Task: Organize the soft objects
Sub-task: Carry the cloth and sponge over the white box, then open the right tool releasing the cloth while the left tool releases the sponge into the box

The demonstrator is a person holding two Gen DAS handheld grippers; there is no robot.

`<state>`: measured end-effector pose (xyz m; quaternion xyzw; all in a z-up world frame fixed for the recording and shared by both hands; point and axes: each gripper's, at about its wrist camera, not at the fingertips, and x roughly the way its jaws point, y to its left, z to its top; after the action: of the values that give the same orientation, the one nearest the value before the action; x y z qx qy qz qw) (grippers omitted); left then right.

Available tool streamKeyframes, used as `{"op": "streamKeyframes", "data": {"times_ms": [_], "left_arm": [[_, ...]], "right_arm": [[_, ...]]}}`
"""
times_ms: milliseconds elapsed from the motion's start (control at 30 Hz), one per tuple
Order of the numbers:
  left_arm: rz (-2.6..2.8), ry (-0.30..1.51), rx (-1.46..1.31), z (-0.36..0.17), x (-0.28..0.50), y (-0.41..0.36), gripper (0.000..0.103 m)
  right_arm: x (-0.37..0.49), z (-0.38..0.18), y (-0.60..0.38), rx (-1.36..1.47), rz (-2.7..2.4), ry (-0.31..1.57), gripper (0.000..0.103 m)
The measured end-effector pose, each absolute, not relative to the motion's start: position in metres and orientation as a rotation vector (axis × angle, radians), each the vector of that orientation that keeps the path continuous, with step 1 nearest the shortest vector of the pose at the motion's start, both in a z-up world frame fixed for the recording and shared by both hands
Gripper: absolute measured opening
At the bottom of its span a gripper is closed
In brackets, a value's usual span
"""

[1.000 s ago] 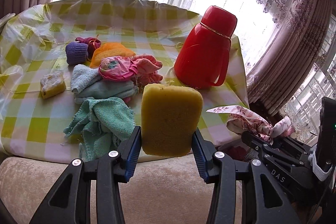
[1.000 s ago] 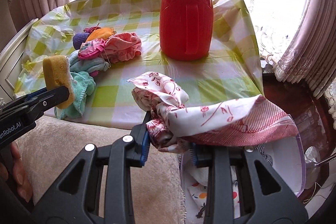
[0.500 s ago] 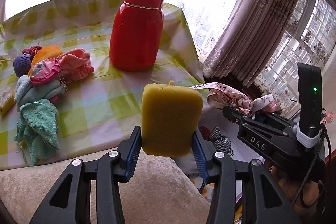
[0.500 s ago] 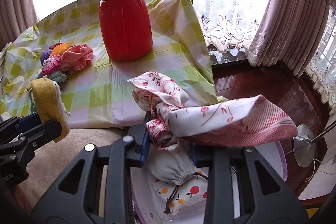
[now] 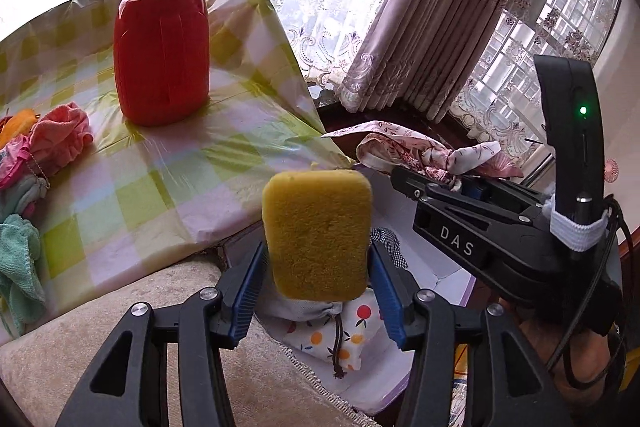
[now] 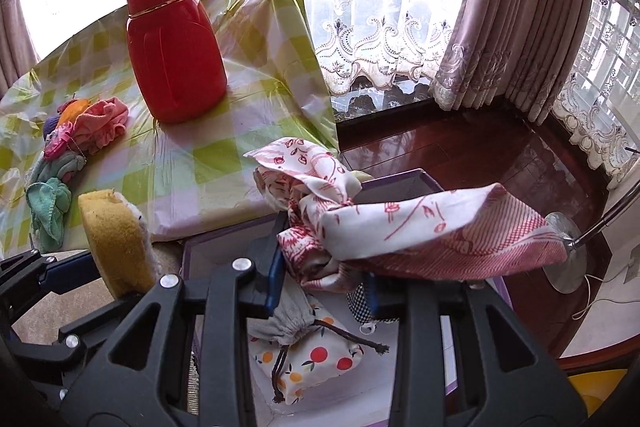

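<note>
Both grippers now hanging over the box [image 6: 404, 179] right of the surface [image 5: 192, 183], jaws opening: left gripper [image 5: 318, 281] releasing sponge [image 5: 318, 235], right gripper [image 6: 322, 267] loosening on scarf [image 6: 400, 231].

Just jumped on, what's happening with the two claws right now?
A person is clearing soft items off the checked table into a white box beside it. The left claw has the yellow sponge between its blue pads above the box; its jaws are opening and a gap already shows at the pads. The right claw carries a red-and-white patterned cloth over the same box, jaws also opening. A fruit-print pouch already lies inside. Towels and a red flask remain on the table.
</note>
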<state>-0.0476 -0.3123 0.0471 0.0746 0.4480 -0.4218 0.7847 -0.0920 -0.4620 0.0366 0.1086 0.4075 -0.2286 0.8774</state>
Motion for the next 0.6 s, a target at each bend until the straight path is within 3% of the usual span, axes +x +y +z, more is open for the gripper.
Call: {"op": "streamKeyframes", "data": {"times_ms": [167, 600], "left_arm": [[-0.871, 0.959, 0.182, 0.047, -0.045, -0.313, 0.067], [-0.738, 0.908, 0.216, 0.049, -0.035, -0.299, 0.068]], "right_arm": [[-0.093, 0.035, -0.463, 0.230, -0.478, 0.857, 0.046], [-0.085, 0.038, -0.446, 0.206, -0.436, 0.861, 0.054]]}}
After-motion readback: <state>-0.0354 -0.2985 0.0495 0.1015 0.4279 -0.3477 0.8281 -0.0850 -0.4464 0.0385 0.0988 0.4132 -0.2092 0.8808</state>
